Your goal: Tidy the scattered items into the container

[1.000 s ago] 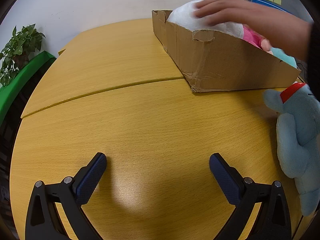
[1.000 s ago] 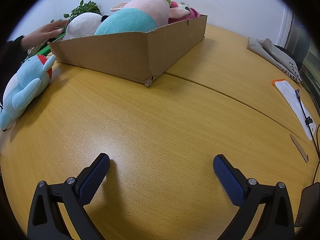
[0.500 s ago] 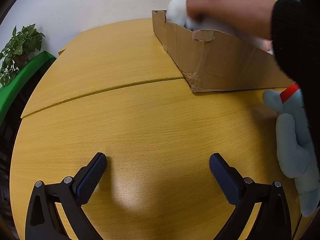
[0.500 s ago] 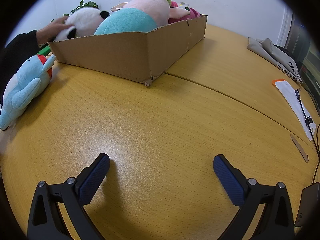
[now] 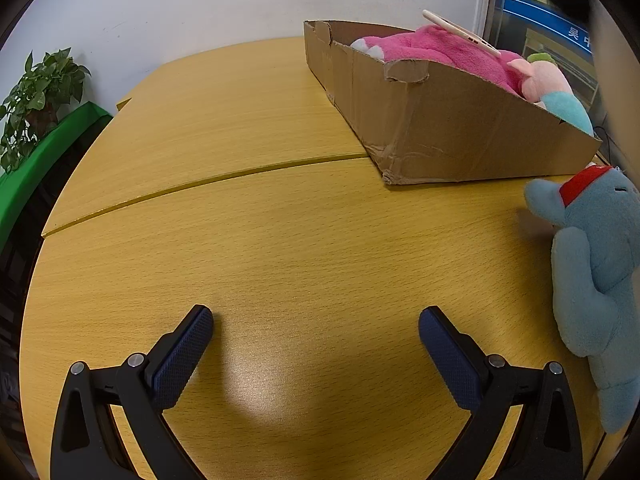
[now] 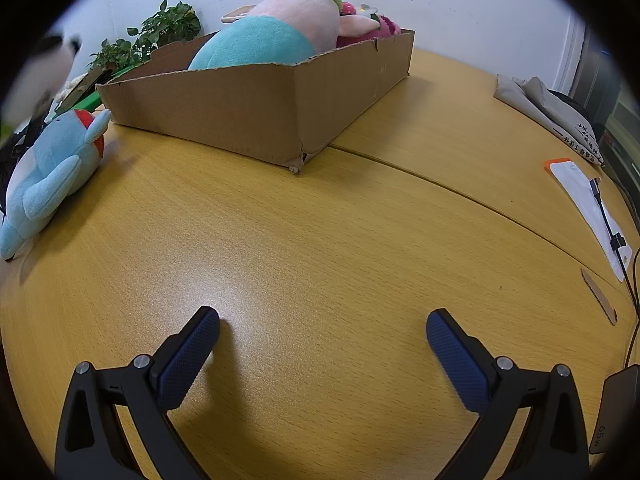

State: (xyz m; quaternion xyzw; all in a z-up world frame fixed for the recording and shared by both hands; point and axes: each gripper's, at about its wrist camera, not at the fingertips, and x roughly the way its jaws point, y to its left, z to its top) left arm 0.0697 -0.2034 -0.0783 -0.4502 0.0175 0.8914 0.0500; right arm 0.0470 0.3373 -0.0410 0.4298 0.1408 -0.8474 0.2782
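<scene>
A cardboard box (image 5: 460, 136) (image 6: 256, 108) stands at the back of the wooden table and holds a pink plush (image 5: 436, 50) and a large pink-and-teal plush (image 6: 280, 28). Outside the box, a light blue plush with a red band (image 5: 596, 272) (image 6: 52, 176) lies on the table beside it. My left gripper (image 5: 316, 328) stands open low over bare tabletop, well short of the box. Likewise my right gripper (image 6: 322, 330) is open with nothing between its fingers. A blurred black-and-white plush (image 6: 40, 76) hangs at the right wrist view's far left edge.
A potted plant (image 5: 36, 96) and a green ledge sit past the table's left edge. On the right lie folded cloth (image 6: 548, 108), a white packet with an orange end (image 6: 588, 208), a cable and a dark device (image 6: 616, 412). A white phone (image 5: 460, 32) rests on the pink plush.
A hand has lifted the white panda plush out of the box and carried it off toward the edge of view. Both grippers have stayed still and open.
</scene>
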